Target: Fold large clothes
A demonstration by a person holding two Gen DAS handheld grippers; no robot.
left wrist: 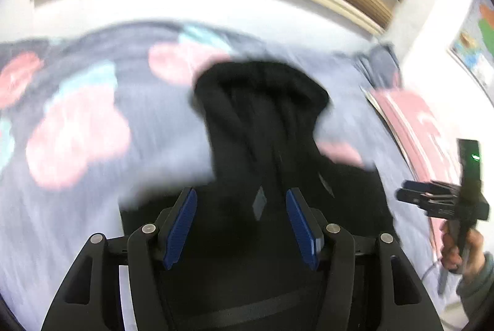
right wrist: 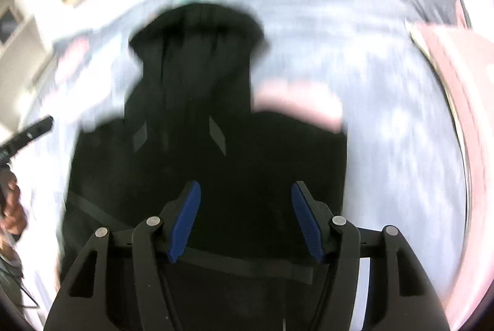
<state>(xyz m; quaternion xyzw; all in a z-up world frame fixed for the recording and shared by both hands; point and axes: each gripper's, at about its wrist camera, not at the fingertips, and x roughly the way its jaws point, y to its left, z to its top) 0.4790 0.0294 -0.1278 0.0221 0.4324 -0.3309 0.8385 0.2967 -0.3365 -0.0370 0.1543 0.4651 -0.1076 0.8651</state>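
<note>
Beneath both parted tools [left wrist: 240,201], black garment [left wrist: 262,121], on floral bedspread [left wrist: 77,130]

Bed [left wrist: 77,207] spread with a grey-blue cover printed with pink and teal blotches, blurred in both views. Black garment [left wrist: 262,121] lying directly on the cover near the middle, folded into a compact block with a narrower bunched part at the far end; also seen in the right wrist view [right wrist: 200,145]. Flat pink item [left wrist: 410,118] resting on the cover at the right edge, well apart from the garment.
</note>
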